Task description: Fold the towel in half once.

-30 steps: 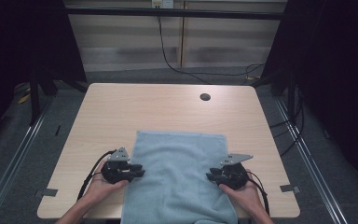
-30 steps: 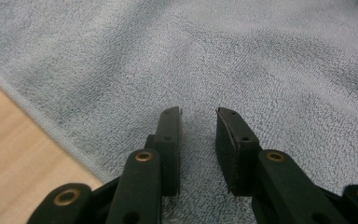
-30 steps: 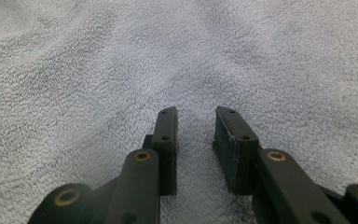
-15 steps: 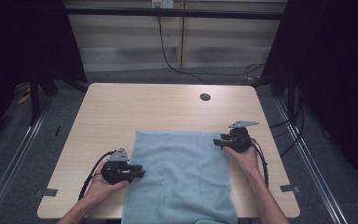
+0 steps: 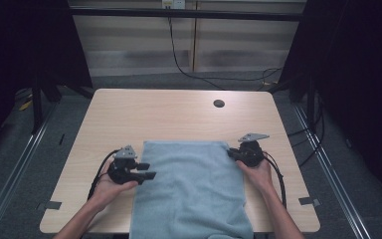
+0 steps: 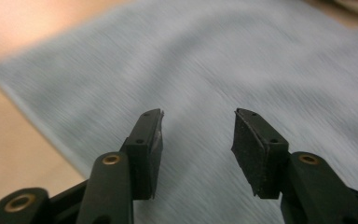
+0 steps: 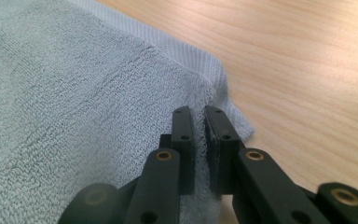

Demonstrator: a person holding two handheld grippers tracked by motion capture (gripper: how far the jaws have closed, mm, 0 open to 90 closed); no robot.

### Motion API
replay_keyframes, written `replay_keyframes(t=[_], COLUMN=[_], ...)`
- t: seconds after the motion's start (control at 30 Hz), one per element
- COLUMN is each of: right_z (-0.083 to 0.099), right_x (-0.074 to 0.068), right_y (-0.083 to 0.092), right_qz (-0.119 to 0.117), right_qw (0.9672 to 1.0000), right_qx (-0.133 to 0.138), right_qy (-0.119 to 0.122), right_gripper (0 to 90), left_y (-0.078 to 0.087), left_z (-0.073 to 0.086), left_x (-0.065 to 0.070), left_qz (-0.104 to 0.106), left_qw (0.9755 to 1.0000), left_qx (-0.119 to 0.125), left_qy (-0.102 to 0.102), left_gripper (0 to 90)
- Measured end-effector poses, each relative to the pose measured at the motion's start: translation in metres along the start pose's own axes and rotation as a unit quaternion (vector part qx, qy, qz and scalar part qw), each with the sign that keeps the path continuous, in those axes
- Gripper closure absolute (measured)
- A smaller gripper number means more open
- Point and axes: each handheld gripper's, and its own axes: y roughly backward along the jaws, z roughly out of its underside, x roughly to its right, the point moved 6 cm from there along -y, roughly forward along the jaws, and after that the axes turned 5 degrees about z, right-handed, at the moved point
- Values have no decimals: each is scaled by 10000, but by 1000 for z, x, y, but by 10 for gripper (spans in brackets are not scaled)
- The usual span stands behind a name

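Nearest, the light blue towel (image 5: 191, 191) hangs over the near edge of the wooden table (image 5: 179, 117) and runs away from the person, so its long axis lies near to far, with the short far hem lying square across the tabletop about midway. It looks like soft, limp terry: light, easy to crease, with enough nap that pads should not slip, but no stiffness, so any unsupported part will sag. To my eye the corners and hemmed edges are the sensible places to hold, since a pinch in the middle would only bunch it.

At its left edge, the left gripper (image 5: 148, 171) reaches in over the cloth; in the left gripper view its jaws have just been opening and stand apart above the towel (image 6: 223, 60) with nothing pinched between them. Farther up, at the far right corner, the right gripper (image 5: 230, 154) has just been closing, and in the right gripper view its jaws are clamped on the towel's corner (image 7: 219, 100).
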Motion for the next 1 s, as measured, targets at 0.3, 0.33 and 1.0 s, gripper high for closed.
replay_keyframes(t=[0.3, 0.33, 1.0], right_z=[4, 5, 1], right_x=[-12, -13, -11], right_y=[4, 5, 9], right_qz=[-217, -219, -303], right_qw=[9997, 9997, 9994], right_qx=[23, 8, 159], right_qy=[99, 91, -95], right_gripper=[849, 848, 857], left_y=[-22, -25, -30], left_z=[-12, -10, -1], left_x=[-59, -63, -54], left_qz=[-722, -704, -513], left_qw=[9965, 9962, 9986], left_qx=[80, 75, -89], left_qy=[406, 503, 129], left_gripper=[478, 465, 842])
